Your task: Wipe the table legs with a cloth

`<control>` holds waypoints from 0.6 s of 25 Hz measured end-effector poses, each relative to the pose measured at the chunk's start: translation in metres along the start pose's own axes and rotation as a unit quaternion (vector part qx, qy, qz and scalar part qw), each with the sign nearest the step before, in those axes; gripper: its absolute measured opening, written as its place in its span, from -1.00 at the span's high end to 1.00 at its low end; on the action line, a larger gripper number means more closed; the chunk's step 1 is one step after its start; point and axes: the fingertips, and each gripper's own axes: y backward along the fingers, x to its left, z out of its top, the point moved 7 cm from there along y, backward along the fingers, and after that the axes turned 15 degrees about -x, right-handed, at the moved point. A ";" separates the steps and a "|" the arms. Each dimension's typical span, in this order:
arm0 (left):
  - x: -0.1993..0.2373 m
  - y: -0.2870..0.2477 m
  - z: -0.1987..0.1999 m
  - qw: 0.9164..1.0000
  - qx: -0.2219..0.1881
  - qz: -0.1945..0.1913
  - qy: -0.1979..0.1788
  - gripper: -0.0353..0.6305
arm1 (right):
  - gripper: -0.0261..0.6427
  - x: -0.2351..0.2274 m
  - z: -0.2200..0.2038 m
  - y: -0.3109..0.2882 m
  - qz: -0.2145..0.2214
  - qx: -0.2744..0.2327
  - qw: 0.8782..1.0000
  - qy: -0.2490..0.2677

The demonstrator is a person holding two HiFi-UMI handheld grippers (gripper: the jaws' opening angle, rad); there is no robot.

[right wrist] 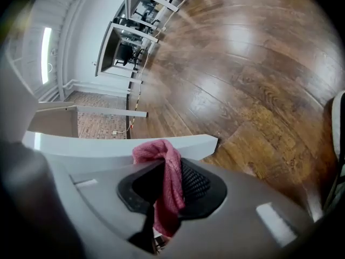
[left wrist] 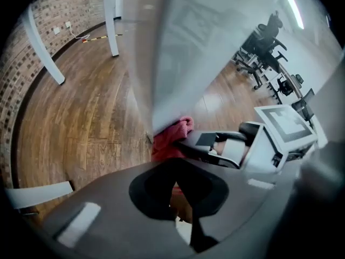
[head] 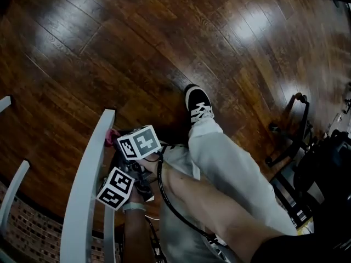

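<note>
The pink cloth [right wrist: 168, 166] was pinched between the jaws of the right gripper [right wrist: 171, 196], its bunched top pressed against the white table leg [right wrist: 97, 144] near the leg's foot on the wooden floor [right wrist: 242, 90]. The left gripper [left wrist: 180, 193] hung just behind, its jaws drawn together on nothing. A person's black shoe [head: 198, 107] stood nearby.

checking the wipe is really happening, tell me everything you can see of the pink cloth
The pink cloth looks like a soft, loose knit, bunched into an upright fold. The right claw is shut on its middle; its bunched top rests against the white table leg and its lower end hangs between the jaws.
</note>
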 end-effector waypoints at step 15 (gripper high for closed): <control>-0.030 -0.056 -0.032 0.987 0.012 -0.044 -0.152 0.89 | 0.73 -0.074 0.053 -0.110 0.000 0.036 0.997 0.073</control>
